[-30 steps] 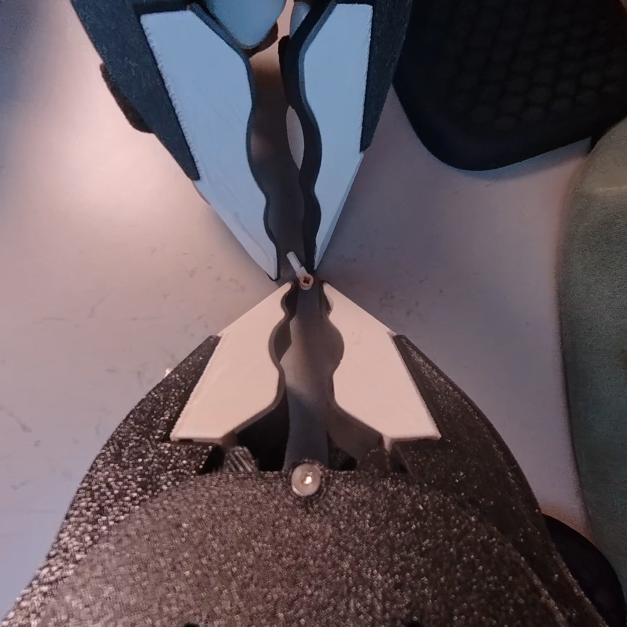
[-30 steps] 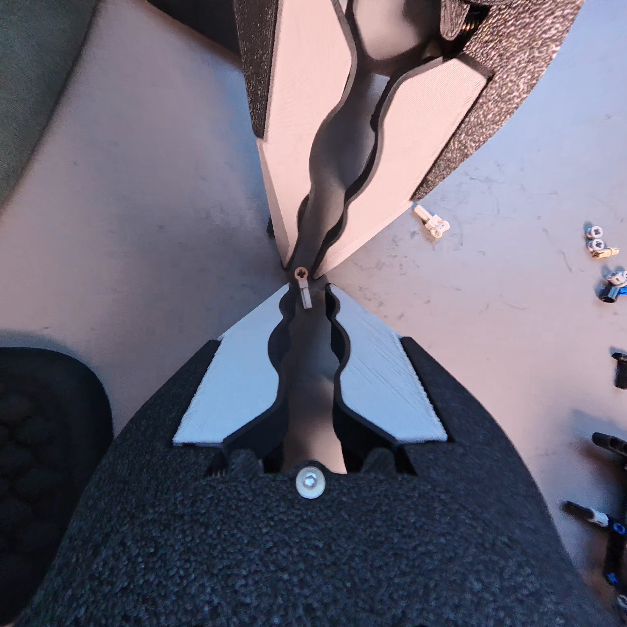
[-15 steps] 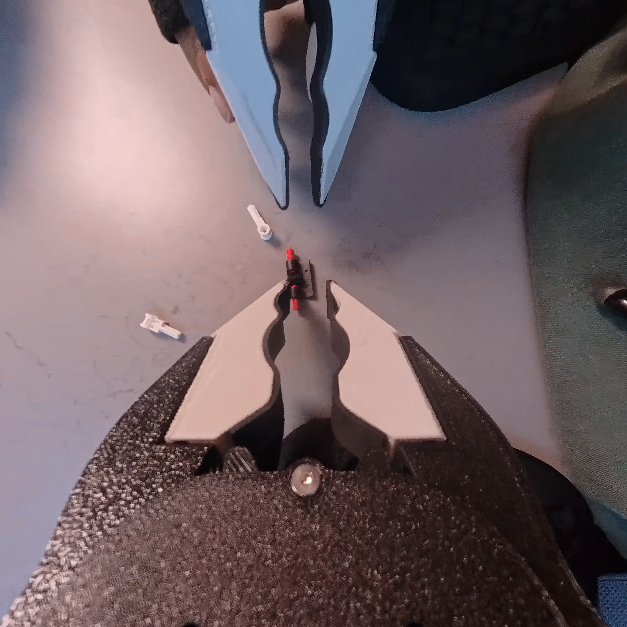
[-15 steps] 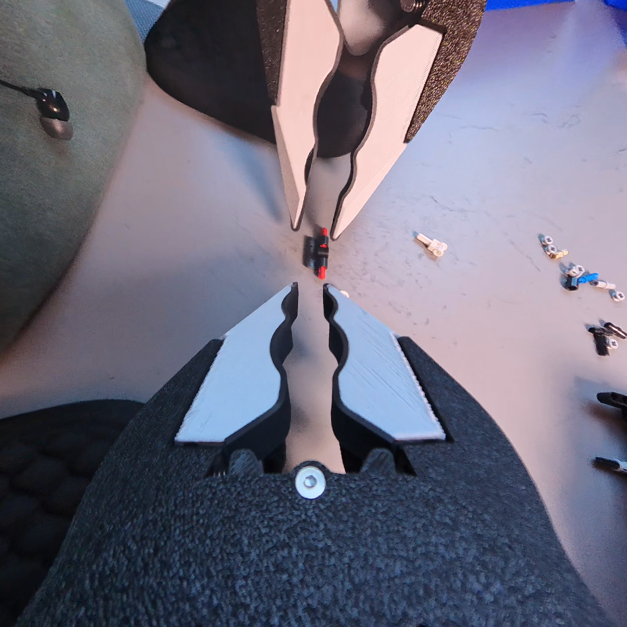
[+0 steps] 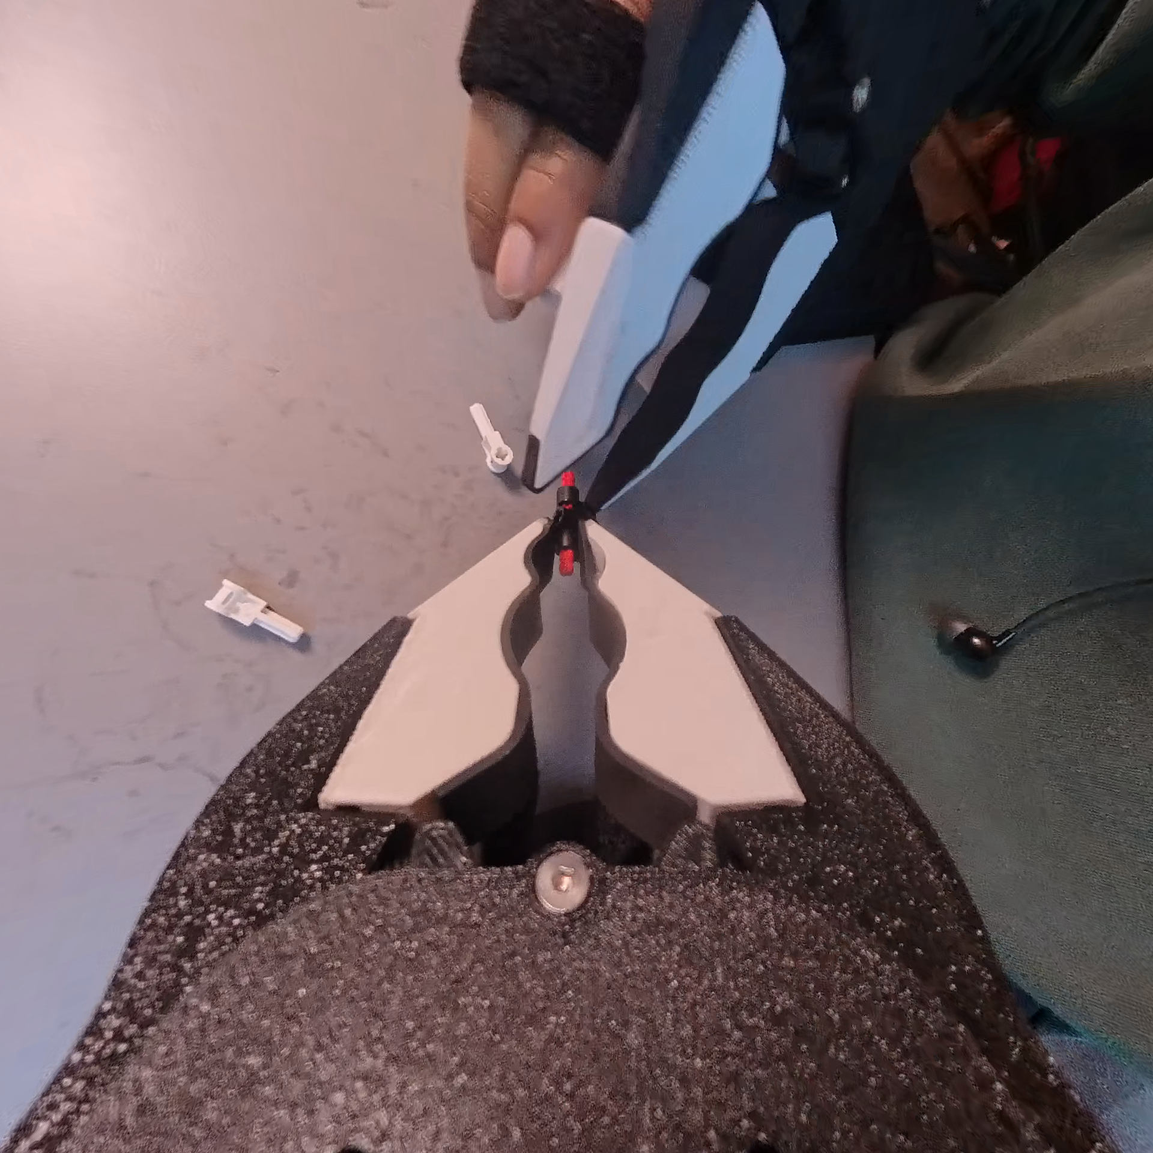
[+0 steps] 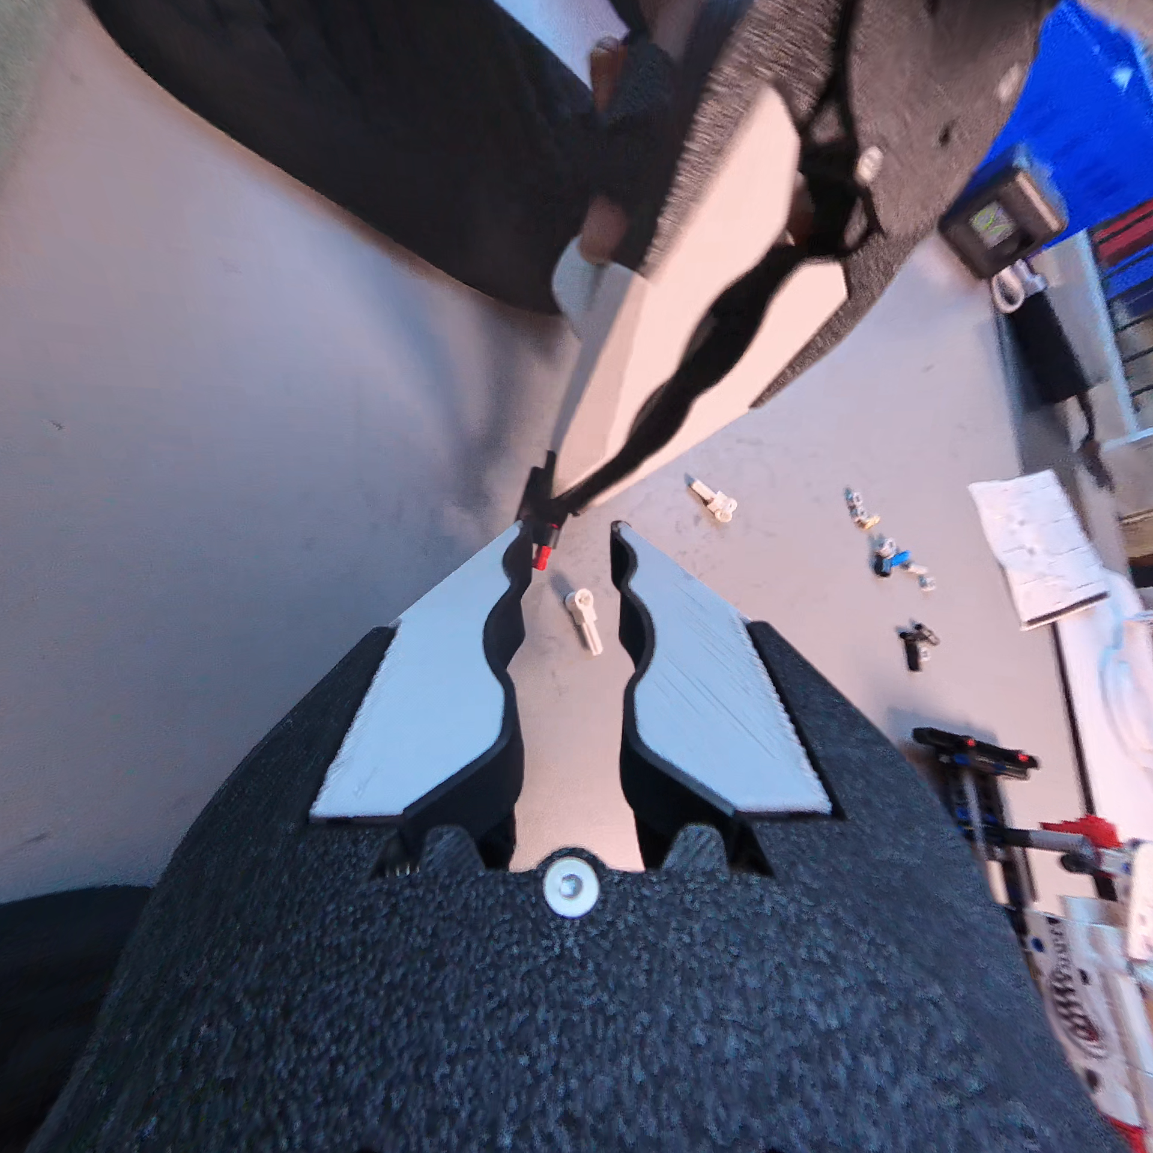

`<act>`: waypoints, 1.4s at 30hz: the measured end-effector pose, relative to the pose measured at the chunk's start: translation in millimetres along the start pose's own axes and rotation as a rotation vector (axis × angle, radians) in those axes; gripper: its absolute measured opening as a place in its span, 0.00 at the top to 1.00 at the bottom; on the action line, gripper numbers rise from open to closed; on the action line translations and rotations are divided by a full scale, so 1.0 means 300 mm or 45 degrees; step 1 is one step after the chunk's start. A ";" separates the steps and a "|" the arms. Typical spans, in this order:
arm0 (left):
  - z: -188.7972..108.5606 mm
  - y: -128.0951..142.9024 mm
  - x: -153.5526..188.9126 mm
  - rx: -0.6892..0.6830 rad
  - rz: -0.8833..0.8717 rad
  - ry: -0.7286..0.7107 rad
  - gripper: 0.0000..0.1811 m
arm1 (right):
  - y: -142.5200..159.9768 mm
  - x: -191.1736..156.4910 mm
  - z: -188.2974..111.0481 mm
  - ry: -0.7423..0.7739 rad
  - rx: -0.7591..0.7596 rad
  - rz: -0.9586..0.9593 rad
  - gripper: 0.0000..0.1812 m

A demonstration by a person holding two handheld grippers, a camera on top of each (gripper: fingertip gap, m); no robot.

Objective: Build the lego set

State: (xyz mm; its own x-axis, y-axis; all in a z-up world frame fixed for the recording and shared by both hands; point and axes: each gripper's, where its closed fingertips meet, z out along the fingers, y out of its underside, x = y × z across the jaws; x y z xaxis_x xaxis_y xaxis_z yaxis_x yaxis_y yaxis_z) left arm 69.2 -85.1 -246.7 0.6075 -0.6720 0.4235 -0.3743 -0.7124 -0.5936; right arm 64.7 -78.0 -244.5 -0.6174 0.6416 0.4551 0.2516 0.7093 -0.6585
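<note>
on the pale grey table, scuffed and lit pinkish, the left gripper clamps a black-and-red lego piece; right gripper spread apart over a white pin. loose bits and paper farther right.

Left tongs seemingly around red-tipped piece

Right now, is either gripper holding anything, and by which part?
The left gripper pinches the black-and-red lego piece around its black middle. The right gripper is open, empty.
</note>
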 end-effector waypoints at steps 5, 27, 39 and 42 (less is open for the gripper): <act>-0.004 -0.006 -0.002 0.009 -0.084 0.082 0.97 | 0.005 -0.027 -0.003 0.027 -0.052 -0.060 0.86; -0.229 -0.314 0.082 0.844 0.072 0.168 0.96 | -0.177 0.237 -0.247 -0.081 0.965 1.017 0.98; -0.055 -0.145 -0.011 0.285 0.251 0.099 0.97 | -0.020 0.150 -0.141 -0.074 0.381 0.797 0.95; -0.014 -0.114 -0.025 0.190 0.323 0.156 0.97 | 0.015 0.118 -0.113 -0.079 0.256 0.757 0.95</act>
State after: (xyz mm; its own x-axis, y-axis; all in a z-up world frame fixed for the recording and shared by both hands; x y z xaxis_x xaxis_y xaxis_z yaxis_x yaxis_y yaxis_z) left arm 74.4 -56.5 -226.8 0.4154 -0.8503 0.3231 -0.3909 -0.4876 -0.7807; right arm 69.2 -42.3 -211.1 -0.4585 0.8870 -0.0554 0.4239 0.1635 -0.8908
